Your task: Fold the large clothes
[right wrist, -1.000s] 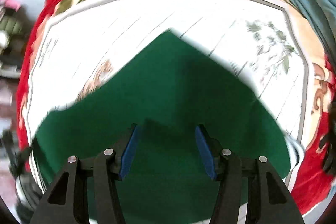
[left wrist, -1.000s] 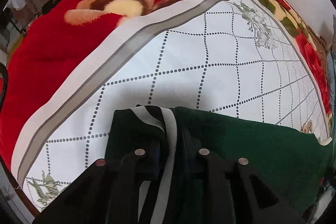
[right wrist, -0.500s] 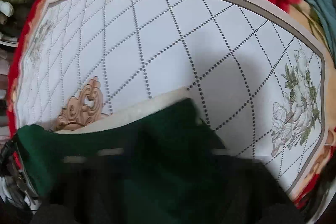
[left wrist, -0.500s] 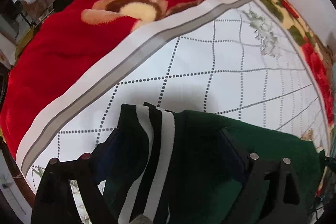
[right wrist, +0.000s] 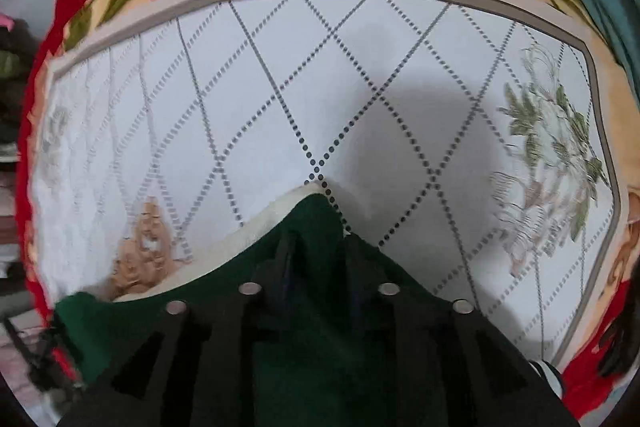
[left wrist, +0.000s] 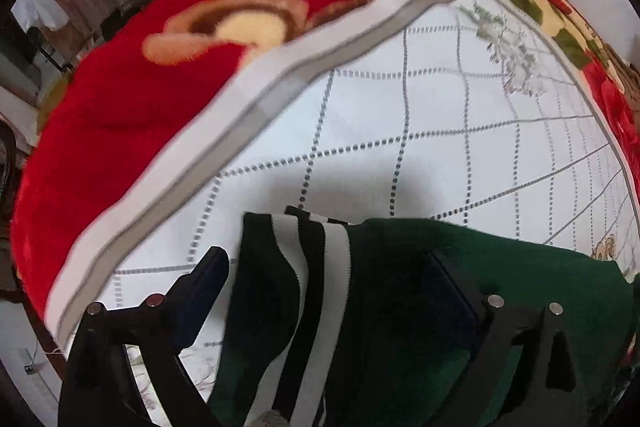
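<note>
Jaws on my left gripper (left wrist: pixel 328 291) are opening wide, with the striped collar of the dark green fleecy sweater (left wrist: pixel 400 307) lying loose between them. My right gripper (right wrist: pixel 316 255) is pinching a green corner with cream lining showing. Looks mid-fold to me: one end laid down on the white quilted mat (left wrist: pixel 400 115), more folding left.
</note>
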`<state>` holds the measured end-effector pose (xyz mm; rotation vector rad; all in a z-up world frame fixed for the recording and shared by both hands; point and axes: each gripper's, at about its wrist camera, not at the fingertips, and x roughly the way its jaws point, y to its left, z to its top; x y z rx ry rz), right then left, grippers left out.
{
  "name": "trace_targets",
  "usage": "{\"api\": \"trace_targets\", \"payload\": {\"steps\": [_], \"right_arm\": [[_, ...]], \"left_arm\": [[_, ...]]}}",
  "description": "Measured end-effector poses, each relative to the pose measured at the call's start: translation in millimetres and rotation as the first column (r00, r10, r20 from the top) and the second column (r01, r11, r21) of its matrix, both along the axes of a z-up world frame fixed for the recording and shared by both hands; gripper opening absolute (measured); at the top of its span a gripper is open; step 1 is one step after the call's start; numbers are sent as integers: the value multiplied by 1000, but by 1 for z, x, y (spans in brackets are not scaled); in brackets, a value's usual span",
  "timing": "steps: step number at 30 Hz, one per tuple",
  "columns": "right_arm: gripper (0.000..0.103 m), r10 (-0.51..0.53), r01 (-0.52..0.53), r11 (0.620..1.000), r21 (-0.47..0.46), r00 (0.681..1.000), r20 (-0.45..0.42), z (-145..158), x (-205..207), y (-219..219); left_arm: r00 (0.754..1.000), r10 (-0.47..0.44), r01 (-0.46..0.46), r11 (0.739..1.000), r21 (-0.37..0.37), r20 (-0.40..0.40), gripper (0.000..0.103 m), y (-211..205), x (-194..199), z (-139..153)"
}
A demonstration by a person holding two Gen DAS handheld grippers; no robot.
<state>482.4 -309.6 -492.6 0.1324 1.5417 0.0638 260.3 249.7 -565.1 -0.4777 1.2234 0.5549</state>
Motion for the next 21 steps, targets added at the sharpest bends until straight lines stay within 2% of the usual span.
{"api": "trace_targets", "payload": {"steps": [2,3,4,7,10,11,12,13,14,15,16,17,19,21], "right_arm": [[43,-1,0,999,34,1000,18,32,-10,-18],[54,-3,2,999,34,1000,27,44,-17,-26],[58,-7,6,1000,29,999,37,58,-26,-35],[58,-28,27,999,42,999,28,84,-69,-66],[58,-53,55,998,26,997,-46,72,-112,-85],[57,-77,78,997,8,993,-84,56,-127,-97],[55,-102,102,995,-8,989,-105,44,-137,-103],[45,-127,124,992,-29,983,-130,28,-146,-113],[37,-143,128,987,-101,977,-156,4,-155,-125],[18,-147,125,983,-136,975,-166,-10,-158,-130],[17,-173,150,980,-130,966,-191,-29,-162,-139],[17,-200,180,977,-115,958,-203,-36,-164,-142],[17,-206,177,973,-149,956,-208,-31,-161,-136],[20,-180,147,971,-190,968,-173,-8,-158,-123]], "left_arm": [[998,12,-11,1000,-16,57,99,-4,-8,20],[996,16,-13,999,-33,89,99,-7,-12,28],[991,25,-19,999,-45,129,99,-12,-18,40],[985,28,-22,999,-35,172,99,-35,-26,58],[988,-7,4,1000,20,154,99,-71,-31,65],[990,-19,14,999,34,143,99,-79,-31,64],[991,-35,28,998,51,126,99,-91,-34,60],[993,-48,42,997,58,106,99,-100,-34,54],[995,-58,54,997,61,76,99,-108,-36,45],[997,-64,61,996,64,44,99,-113,-38,35],[998,-69,68,996,65,8,99,-119,-42,20],[997,-71,71,995,65,-15,99,-122,-45,10],[993,-80,87,994,71,-91,99,-127,-50,-14],[990,-100,110,989,101,-98,99,-131,-53,-21]]}}
